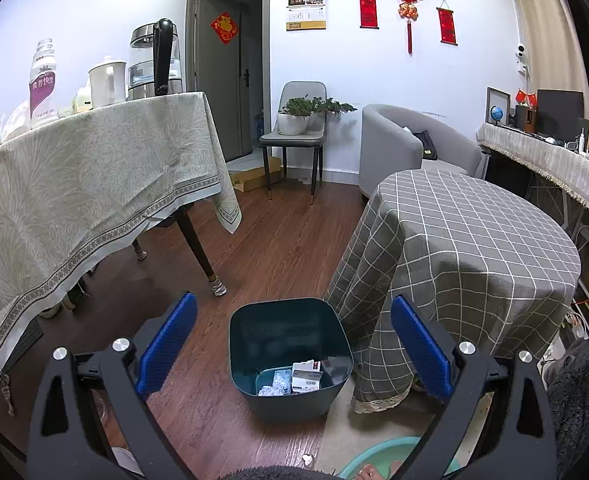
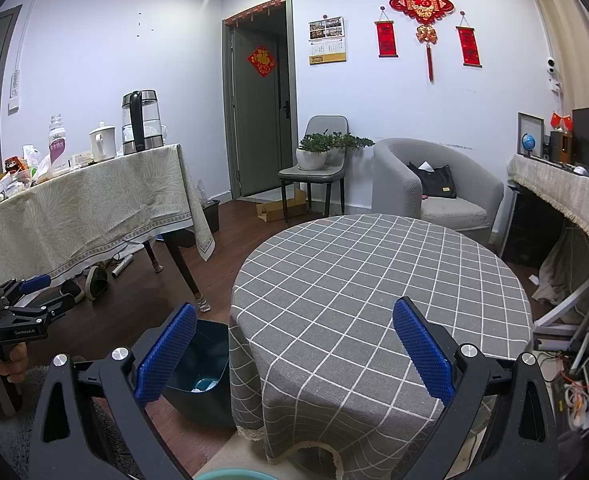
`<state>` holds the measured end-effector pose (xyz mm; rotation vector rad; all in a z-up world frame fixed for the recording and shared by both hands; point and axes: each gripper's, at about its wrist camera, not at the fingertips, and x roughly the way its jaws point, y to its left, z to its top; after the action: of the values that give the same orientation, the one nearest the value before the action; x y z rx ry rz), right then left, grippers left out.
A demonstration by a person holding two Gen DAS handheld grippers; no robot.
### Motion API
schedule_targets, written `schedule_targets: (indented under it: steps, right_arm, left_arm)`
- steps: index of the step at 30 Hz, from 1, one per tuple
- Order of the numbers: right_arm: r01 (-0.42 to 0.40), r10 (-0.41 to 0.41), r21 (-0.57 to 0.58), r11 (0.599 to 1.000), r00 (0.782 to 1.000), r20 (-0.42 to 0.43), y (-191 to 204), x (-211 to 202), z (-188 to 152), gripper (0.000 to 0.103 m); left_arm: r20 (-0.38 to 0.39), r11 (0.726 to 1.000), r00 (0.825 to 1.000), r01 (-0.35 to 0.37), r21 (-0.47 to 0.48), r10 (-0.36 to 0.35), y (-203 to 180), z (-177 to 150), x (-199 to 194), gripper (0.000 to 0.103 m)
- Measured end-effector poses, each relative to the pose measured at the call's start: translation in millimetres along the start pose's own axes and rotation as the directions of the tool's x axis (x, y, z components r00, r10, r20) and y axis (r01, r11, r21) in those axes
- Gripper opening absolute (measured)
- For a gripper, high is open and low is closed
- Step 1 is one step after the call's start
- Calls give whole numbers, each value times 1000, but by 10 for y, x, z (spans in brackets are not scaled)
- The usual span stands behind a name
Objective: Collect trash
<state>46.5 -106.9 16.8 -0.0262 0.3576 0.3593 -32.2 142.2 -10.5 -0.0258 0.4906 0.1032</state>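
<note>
- Left claw [image 1: 293,344] gapes wide, holding nothing, above the dark bin [image 1: 290,360] on the floor.
- Right claw [image 2: 294,348] gapes wide, empty, over the checked surface [image 2: 374,280].
- Trash [image 1: 294,378] lies inside the bin, just left of that surface.

Round table under grey white-checked cloth [image 2: 374,280], bare. Glass electric kettle [image 2: 141,122] and white ceramic jug [image 2: 103,142] on beige leaf-patterned tablecloth [image 2: 94,208]. Potted green plant [image 2: 314,152] on grey chair.
</note>
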Motion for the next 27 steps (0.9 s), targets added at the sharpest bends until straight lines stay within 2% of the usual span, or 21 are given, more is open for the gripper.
schedule_targets:
  steps: [27]
  right_arm:
    - [0,0,-1,1000,1000,0,-4,-2,9,100]
  left_arm:
    - [-11,1000,1000,3,-5,-3,50,-28,27,99]
